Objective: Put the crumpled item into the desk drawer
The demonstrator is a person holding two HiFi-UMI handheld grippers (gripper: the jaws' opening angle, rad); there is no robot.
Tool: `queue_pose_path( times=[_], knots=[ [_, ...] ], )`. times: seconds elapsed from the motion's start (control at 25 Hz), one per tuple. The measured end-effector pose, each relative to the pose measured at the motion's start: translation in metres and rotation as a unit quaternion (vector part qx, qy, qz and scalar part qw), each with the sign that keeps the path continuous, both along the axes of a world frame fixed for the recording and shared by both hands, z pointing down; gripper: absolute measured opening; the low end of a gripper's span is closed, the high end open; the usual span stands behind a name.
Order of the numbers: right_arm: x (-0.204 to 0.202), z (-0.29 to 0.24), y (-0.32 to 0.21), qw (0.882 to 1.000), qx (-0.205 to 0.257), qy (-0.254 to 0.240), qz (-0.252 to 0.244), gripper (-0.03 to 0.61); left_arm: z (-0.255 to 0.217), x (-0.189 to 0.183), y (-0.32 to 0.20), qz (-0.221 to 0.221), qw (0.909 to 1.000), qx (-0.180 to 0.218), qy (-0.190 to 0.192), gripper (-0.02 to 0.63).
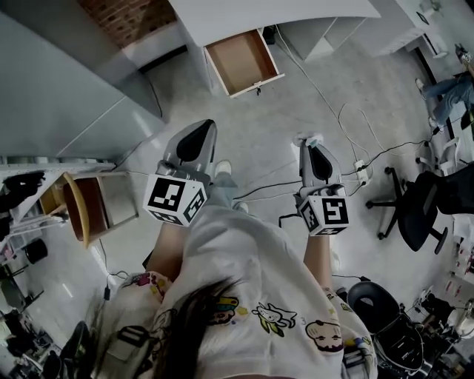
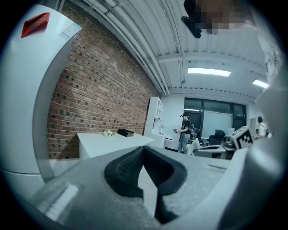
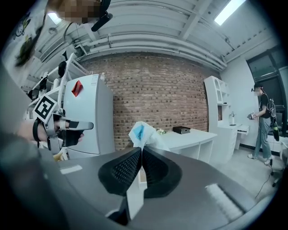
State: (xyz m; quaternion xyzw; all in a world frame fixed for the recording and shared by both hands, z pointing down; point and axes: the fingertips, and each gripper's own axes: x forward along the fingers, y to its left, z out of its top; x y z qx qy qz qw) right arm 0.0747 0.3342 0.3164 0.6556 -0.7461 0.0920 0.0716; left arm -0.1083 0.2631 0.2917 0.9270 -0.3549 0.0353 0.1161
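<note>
My right gripper point(image 3: 140, 150) is shut on the crumpled item point(image 3: 144, 131), a white wad with a blue patch that sticks up past the fingertips. In the head view this gripper point(image 1: 311, 146) hangs over the floor at right, the crumpled item point(image 1: 308, 138) showing at its tip. The left gripper point(image 1: 204, 129) is beside it at left, and its own view shows the left gripper point(image 2: 143, 150) shut with nothing in it. The desk drawer point(image 1: 241, 59) stands pulled open, its brown bottom bare, under the white desk point(image 1: 296, 11) some way ahead of both grippers.
A large white fridge point(image 3: 87, 117) stands at left against the brick wall. Cables point(image 1: 348, 159) and a power strip lie on the floor at right, near black office chairs point(image 1: 415, 207). A wooden cabinet point(image 1: 81, 207) sits at left. A person point(image 3: 263, 121) stands far off.
</note>
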Motion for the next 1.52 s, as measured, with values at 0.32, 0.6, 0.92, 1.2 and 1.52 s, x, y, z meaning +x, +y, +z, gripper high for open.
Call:
queue_pose_path(
  times=[0.32, 0.6, 0.92, 1.2, 1.52],
  knots=[
    [0.001, 0.003, -0.076, 1.0, -0.011, -0.007, 0.006, 0.014, 0.003, 0.001, -0.08, 0.009, 0.9999, -0.007, -0.008, -0.002],
    [-0.001, 0.006, -0.124, 1.0, -0.016, -0.007, 0.023, 0.014, 0.004, -0.004, -0.134, 0.021, 0.9997, -0.004, -0.01, -0.002],
    [-0.007, 0.006, -0.146, 0.999, -0.027, -0.004, 0.036, 0.014, 0.011, -0.011, -0.155, 0.027, 0.9994, -0.018, -0.013, -0.002],
    [-0.003, 0.016, -0.157, 0.999, -0.041, -0.003, 0.033, 0.014, 0.022, -0.005, -0.161, 0.029, 0.9991, -0.028, -0.015, -0.002],
    [0.019, 0.029, -0.199, 0.999, -0.048, -0.007, 0.011, 0.014, 0.027, 0.014, -0.196, 0.009, 0.9994, -0.026, -0.02, -0.002]
  ],
)
